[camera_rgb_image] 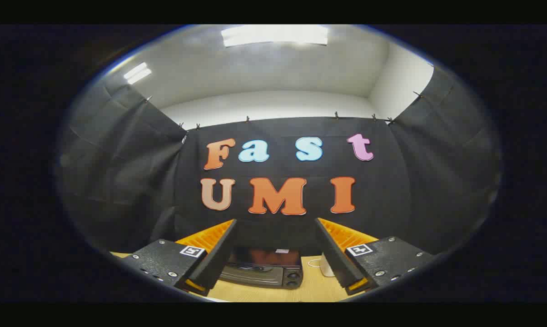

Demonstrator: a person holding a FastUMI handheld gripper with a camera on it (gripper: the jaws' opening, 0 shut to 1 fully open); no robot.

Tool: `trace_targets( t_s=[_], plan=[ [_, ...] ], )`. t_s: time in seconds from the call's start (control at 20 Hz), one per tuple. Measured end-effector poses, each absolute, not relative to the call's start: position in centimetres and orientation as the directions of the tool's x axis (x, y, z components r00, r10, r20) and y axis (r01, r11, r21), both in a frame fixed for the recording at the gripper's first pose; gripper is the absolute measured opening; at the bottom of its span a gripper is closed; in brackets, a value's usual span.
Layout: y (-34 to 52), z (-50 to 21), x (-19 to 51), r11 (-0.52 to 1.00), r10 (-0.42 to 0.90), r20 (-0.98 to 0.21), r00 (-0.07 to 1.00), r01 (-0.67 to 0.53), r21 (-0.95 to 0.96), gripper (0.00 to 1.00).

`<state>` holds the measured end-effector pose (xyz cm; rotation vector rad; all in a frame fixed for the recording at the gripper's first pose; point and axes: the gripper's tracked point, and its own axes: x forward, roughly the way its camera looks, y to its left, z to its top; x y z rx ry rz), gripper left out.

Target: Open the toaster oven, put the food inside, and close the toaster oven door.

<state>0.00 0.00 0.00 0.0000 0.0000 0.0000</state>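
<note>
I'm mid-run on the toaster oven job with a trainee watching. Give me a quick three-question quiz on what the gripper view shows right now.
1. True or false: the gripper is shut on the toaster oven.
2. Where does the toaster oven sit relative to the fingers? A) between and beyond them, on the wooden table B) behind the black cloth wall C) hanging above them
3. Fill in: the toaster oven door looks ____.

Key: 1. False: the fingers are spread apart and hold nothing. 2. A. 3. Closed.
</note>
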Motion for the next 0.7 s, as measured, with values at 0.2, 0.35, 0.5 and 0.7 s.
trace_targets(
  t_s=[0.2, 0.35, 0.5, 0.7],
  plan=[
    [-0.4, 0.1, -0.2, 1.000, -0.012, 0.006, 1.000, 0.012, 0.001, 0.97],
    [0.5, 0.0, 0.1, 1.000, 0.005, 0.005, 1.000, -0.005, -0.008, 0.97],
    [1.2, -0.4, -0.1, 1.000, 0.020, -0.003, 1.000, -0.020, -0.017, 0.97],
    [1.7, -0.6, -0.1, 1.000, 0.024, -0.007, 1.000, -0.024, -0.019, 0.97]
  ],
)
